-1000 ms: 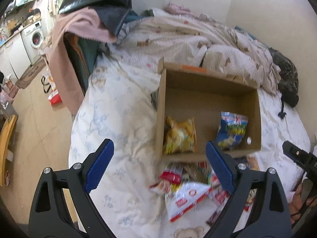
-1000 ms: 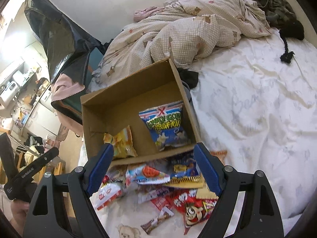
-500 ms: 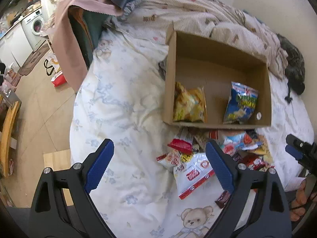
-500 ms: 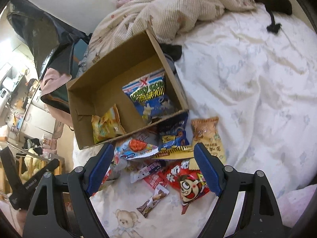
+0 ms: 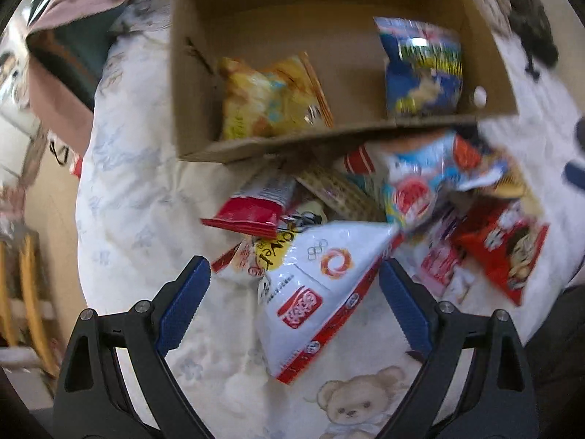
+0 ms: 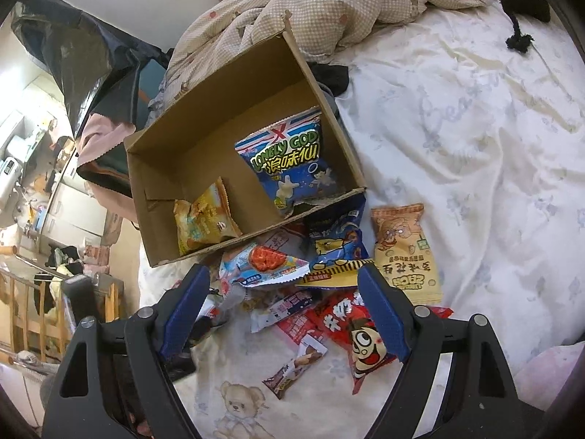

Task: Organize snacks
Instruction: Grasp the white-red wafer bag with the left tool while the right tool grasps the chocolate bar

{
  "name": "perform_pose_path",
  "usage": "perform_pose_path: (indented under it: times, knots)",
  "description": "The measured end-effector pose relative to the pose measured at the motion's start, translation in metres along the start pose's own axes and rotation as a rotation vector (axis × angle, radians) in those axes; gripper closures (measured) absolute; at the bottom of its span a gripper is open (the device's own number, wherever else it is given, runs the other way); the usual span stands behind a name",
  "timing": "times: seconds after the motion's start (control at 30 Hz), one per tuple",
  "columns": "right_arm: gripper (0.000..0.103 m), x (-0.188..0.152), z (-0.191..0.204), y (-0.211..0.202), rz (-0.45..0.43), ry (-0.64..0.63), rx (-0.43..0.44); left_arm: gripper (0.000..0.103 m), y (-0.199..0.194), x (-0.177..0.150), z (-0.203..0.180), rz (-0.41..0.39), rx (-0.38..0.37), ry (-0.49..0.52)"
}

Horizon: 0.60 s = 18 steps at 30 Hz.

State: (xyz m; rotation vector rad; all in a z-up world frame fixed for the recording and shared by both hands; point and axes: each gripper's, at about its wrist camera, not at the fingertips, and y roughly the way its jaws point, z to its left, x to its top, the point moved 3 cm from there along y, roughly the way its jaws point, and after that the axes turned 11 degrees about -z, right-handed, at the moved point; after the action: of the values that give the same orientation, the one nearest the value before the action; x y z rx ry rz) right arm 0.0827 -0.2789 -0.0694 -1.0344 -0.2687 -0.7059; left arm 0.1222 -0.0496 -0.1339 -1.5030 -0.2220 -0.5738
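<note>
An open cardboard box (image 5: 190, 73) (image 6: 168, 197) lies on the bed with a yellow snack bag (image 5: 270, 98) (image 6: 203, 219) and a blue chip bag (image 5: 420, 69) (image 6: 292, 161) inside. Several loose snack packets are heaped in front of it. My left gripper (image 5: 292, 274) hangs open just above a white and red bag (image 5: 314, 300), whose upper end lies between the blue pads without touching them. My right gripper (image 6: 283, 274) is open over the heap, above a red cartoon-face packet (image 6: 362, 336) and a light blue packet (image 6: 263, 263). An orange peanut bag (image 6: 406, 252) lies to the right.
The bed sheet (image 6: 475, 146) with a teddy-bear print spreads right of the box. A crumpled checked quilt (image 6: 329, 11) lies behind the box. Clothes (image 6: 98, 51) pile up at the bed's left edge, where the floor drops away. A small chocolate bar (image 6: 296, 366) lies nearest me.
My left gripper has dropped down and tilted toward the snack heap, so the white and red bag now sits between its open jaws. The right gripper lowered slightly early on, then held still.
</note>
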Motion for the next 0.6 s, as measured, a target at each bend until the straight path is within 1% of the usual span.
perform_pose_path:
  times: [0.1,0.17,0.2,0.23,0.27,0.3,0.33,0.4,0.43,0.53,0.6]
  knots:
    - [0.017,0.001,-0.006,-0.002,0.001,0.008,-0.008,0.011,0.017,-0.005,-0.006,0.029,0.047,0.062]
    - [0.018,0.001,-0.009,-0.002,0.004,0.015,-0.012,0.013,0.027,-0.009,-0.005,0.038,0.071,0.085]
    - [0.018,0.001,-0.011,-0.002,0.005,0.02,-0.015,0.025,0.028,-0.01,-0.005,0.03,0.065,0.085]
    - [0.018,0.001,-0.012,-0.002,0.006,0.022,-0.017,0.046,0.028,-0.01,-0.006,0.024,0.05,0.086]
    - [0.018,0.001,-0.012,-0.002,0.008,0.024,-0.018,0.055,0.027,-0.01,-0.008,0.025,0.022,0.092]
    - [0.018,0.001,-0.013,-0.002,0.009,0.025,-0.017,0.059,0.024,-0.012,-0.009,0.022,0.009,0.1]
    - [0.018,0.001,-0.013,-0.002,0.01,0.025,-0.014,0.061,0.02,-0.012,-0.01,0.007,-0.003,0.099]
    - [0.018,0.002,-0.012,-0.004,0.003,0.022,-0.004,0.063,0.004,-0.015,-0.014,-0.028,-0.073,0.078]
    - [0.018,0.003,-0.011,-0.005,-0.001,0.017,-0.003,0.064,-0.003,-0.016,-0.017,-0.036,-0.09,0.083]
    - [0.018,0.003,-0.013,-0.009,-0.01,0.015,-0.006,0.064,-0.03,-0.02,-0.019,-0.056,-0.132,0.078]
    - [0.018,0.001,-0.017,-0.011,-0.003,0.028,-0.003,0.064,-0.047,-0.021,-0.016,-0.066,-0.135,0.072]
